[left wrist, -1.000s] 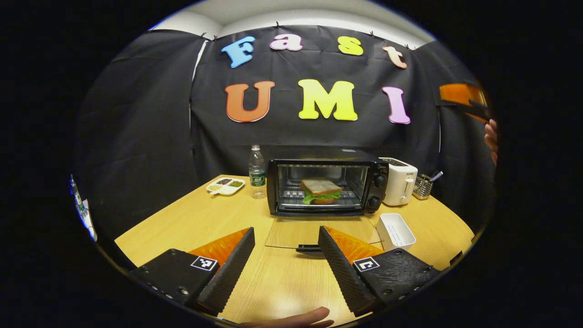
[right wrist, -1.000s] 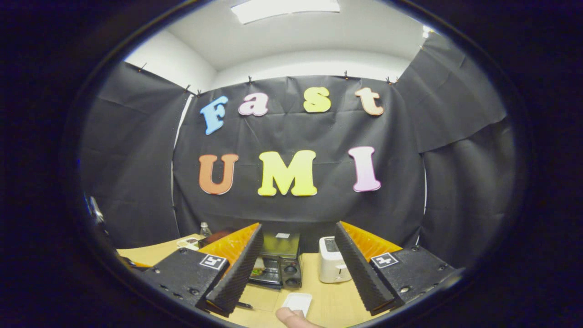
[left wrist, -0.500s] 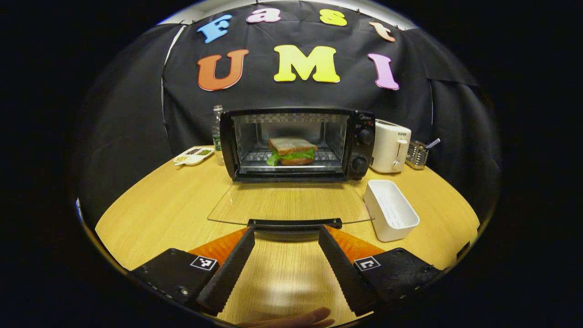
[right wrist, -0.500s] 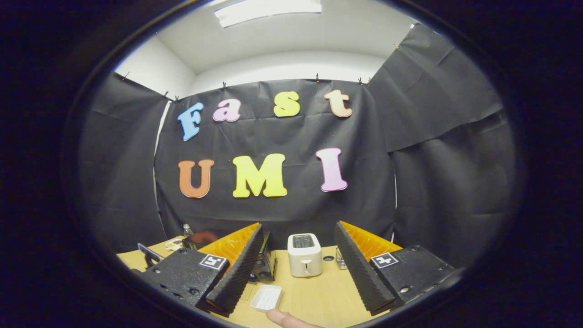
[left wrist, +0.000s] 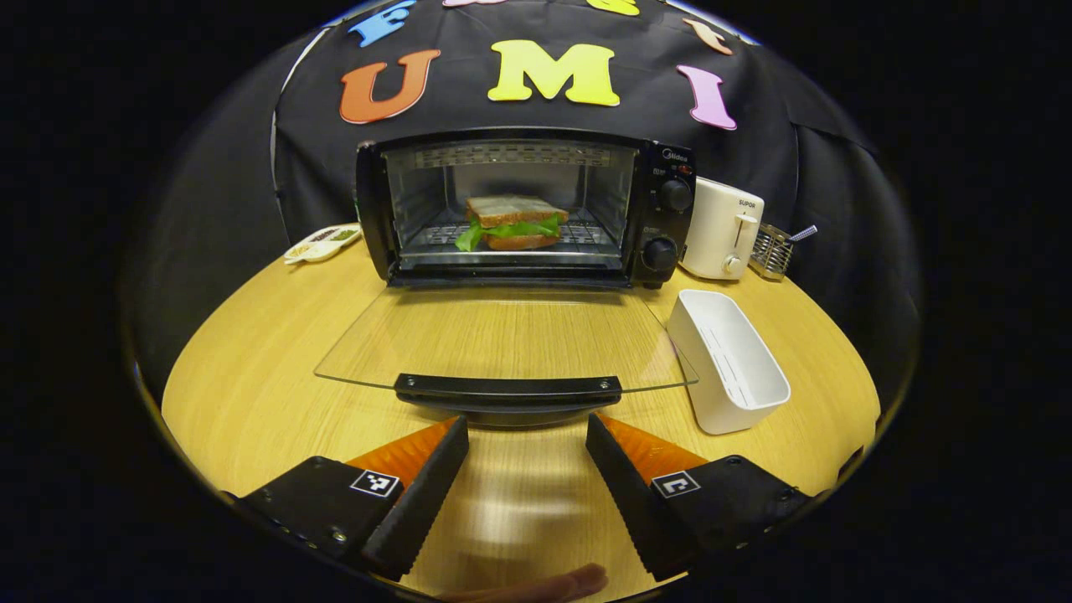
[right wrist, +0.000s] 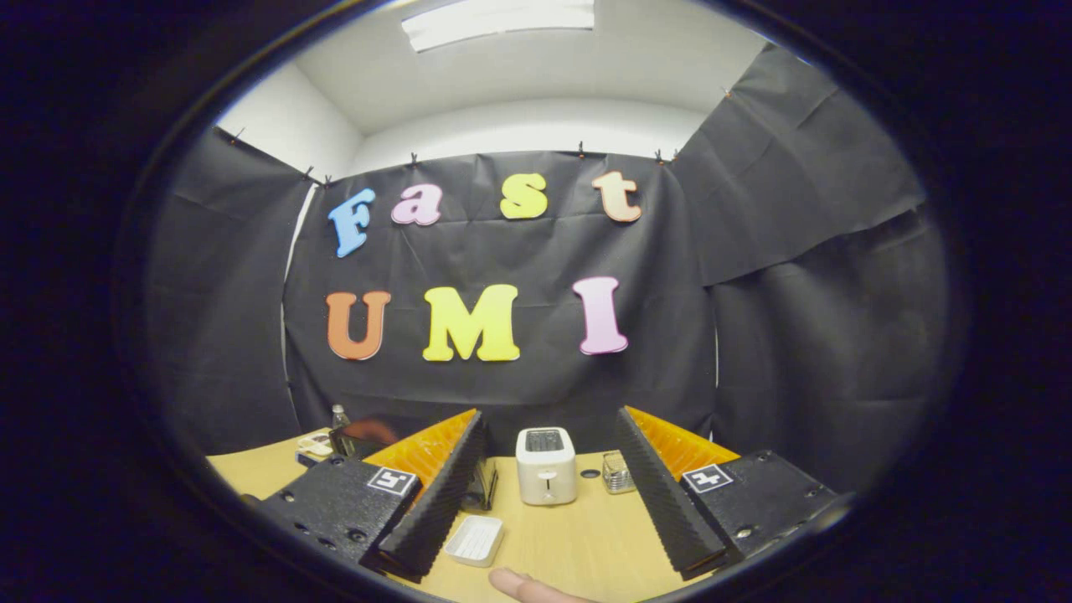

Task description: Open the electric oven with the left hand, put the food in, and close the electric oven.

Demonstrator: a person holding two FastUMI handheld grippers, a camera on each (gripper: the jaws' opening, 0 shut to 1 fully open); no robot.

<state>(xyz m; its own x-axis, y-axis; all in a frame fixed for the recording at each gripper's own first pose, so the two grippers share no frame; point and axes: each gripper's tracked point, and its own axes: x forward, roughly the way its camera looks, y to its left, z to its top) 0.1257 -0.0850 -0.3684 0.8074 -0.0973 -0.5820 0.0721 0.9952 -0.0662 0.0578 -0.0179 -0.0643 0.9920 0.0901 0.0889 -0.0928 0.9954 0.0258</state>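
Item 1, change since 1 s ago: in the left gripper view the electric oven (left wrist: pixel 519 205) and its lowered glass door (left wrist: pixel 502 339) now sit much larger and lower in the picture than 1 s and 0.5 s ago. The left tool (left wrist: pixel 526 431) has come forward and down toward the door handle (left wrist: pixel 508 389), which now lies just ahead of the fingertips, apart from them. In the right gripper view the picture has swung from the oven front toward the white toaster (right wrist: pixel 545 465); the right tool (right wrist: pixel 548 435) is raised over the bench (right wrist: pixel 586 544) and turned away from the oven.

Item 2, meaning for the task: the sandwich (left wrist: pixel 511 222) lies on the wire rack inside the open cavity, so opening and loading look done. The step in hand is judged to be closing: reaching the handle to lift the door shut.

Item 3, left tool: fingers spread wide, nothing between them, touching nothing; the handle bar spans wider than the gap.

Item 4, right tool: fingers spread wide, empty, clear of the bench.

Item 5, other stock: white rectangular tray (left wrist: pixel 727 360) beside the door's right edge; a divided dish (left wrist: pixel 322 243) left of the oven; a wire basket (left wrist: pixel 772 251) past the toaster.
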